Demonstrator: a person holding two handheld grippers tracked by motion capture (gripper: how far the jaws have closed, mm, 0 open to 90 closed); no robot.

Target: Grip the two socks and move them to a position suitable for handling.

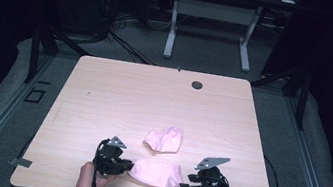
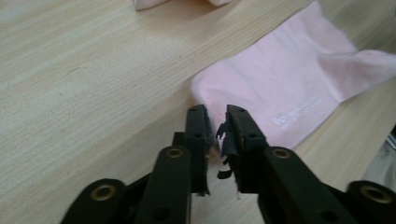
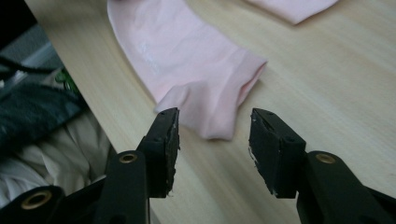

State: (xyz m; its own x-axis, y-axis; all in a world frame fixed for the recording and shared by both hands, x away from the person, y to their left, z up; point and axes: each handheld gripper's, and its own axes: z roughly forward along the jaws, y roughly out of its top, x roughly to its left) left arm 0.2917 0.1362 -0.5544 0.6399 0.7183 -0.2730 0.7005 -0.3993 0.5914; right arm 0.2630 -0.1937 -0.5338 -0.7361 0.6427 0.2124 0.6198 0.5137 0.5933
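1. The left hand-held gripper (image 2: 215, 122) has its jaws nearly together at the toe end of the near pink sock (image 1: 158, 173); whether they pinch fabric is hard to tell.
2. The right hand-held gripper (image 3: 213, 128) has its jaws wide apart at that sock's cuff, not touching it.
3. The near pink sock lies flat by the counter (image 1: 118, 96) front edge.
4. A second pink sock (image 1: 164, 139) lies just beyond the near sock.

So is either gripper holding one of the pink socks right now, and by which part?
Neither. The left gripper is nearly closed at the near sock's rounded end; the right gripper is open at its other end.
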